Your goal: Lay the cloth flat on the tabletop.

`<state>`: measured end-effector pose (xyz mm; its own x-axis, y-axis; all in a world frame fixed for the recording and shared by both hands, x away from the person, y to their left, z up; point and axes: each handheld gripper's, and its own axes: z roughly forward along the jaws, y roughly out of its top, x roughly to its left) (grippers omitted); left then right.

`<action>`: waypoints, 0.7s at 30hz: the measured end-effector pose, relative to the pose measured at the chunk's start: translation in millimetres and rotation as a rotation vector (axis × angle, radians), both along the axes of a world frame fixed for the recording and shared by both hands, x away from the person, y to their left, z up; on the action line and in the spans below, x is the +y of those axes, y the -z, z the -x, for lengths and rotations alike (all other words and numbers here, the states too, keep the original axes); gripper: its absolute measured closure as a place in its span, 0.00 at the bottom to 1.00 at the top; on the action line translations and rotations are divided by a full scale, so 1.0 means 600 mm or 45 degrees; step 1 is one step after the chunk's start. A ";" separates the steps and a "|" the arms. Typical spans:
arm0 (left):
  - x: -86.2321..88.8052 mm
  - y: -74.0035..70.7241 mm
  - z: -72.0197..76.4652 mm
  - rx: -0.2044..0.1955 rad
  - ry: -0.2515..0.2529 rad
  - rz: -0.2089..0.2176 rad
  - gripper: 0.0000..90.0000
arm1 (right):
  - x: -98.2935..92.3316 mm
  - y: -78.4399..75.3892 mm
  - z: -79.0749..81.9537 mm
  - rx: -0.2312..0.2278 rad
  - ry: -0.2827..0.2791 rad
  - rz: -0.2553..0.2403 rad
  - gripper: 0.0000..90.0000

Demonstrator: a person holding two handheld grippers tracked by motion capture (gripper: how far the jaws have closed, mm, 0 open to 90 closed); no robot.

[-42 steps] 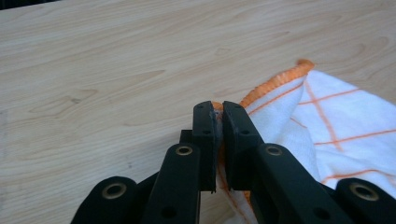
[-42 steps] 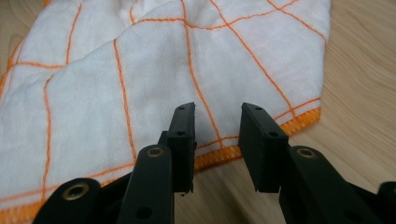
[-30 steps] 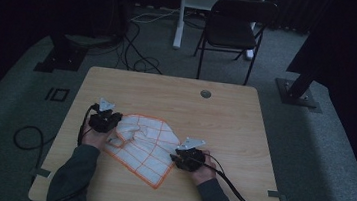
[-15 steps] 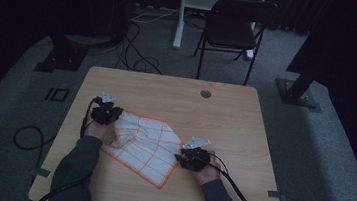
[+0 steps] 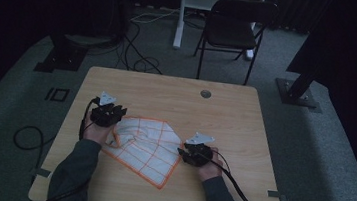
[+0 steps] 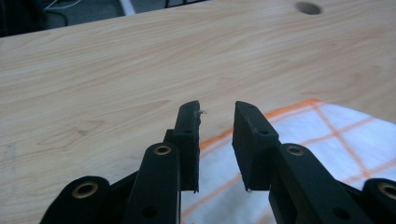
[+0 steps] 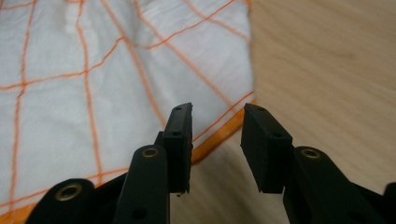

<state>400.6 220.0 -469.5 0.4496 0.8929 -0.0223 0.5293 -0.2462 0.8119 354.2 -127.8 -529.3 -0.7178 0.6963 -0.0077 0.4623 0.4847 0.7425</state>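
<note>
Right gripper view shows the right tongs [image 7: 215,140] spread, nothing between them, straddling the orange hem of the white checked cloth [image 7: 116,79], which spreads toward 11 o'clock. The likely step is taking 2 edges: each pair should drop onto its hem and bite 1 layer squarely. In the left gripper view the left tongs [image 6: 215,140] are likewise spread and empty, cloth edge just under them, running off toward 3 o'clock. Bare desk [image 6: 116,70] lies beyond.

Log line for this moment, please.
left gripper: open, at cloth edge | right gripper: open, at cloth edge | cloth: rumpled on table
</note>
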 end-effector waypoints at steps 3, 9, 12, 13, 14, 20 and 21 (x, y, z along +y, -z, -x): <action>-0.012 0.000 0.018 0.003 0.031 0.002 0.80 | -0.002 -0.003 -0.010 -0.009 0.026 -0.008 0.71; -0.039 0.021 0.054 0.028 0.087 -0.009 0.80 | -0.005 -0.005 -0.033 -0.017 0.073 -0.019 0.74; -0.048 0.033 0.071 0.040 0.109 -0.008 0.80 | -0.003 -0.005 -0.042 -0.006 0.081 -0.031 0.74; -0.050 0.035 0.075 0.042 0.110 -0.006 0.80 | -0.001 -0.005 -0.045 -0.003 0.081 -0.033 0.74; -0.053 0.039 0.080 0.045 0.112 -0.013 0.79 | 0.001 -0.005 -0.047 0.000 0.081 -0.041 0.74; -0.065 0.066 0.106 0.089 0.146 -0.035 0.79 | 0.018 -0.002 -0.064 0.021 0.077 -0.062 0.74; -0.065 0.071 0.110 0.097 0.145 -0.030 0.79 | 0.021 -0.001 -0.067 0.022 0.075 -0.058 0.74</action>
<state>334.7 180.9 -512.0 0.5457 0.8370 -0.0400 0.5571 -0.3267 0.7635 394.2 -115.3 -528.8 -0.6753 0.7366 0.0372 0.5019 0.4220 0.7550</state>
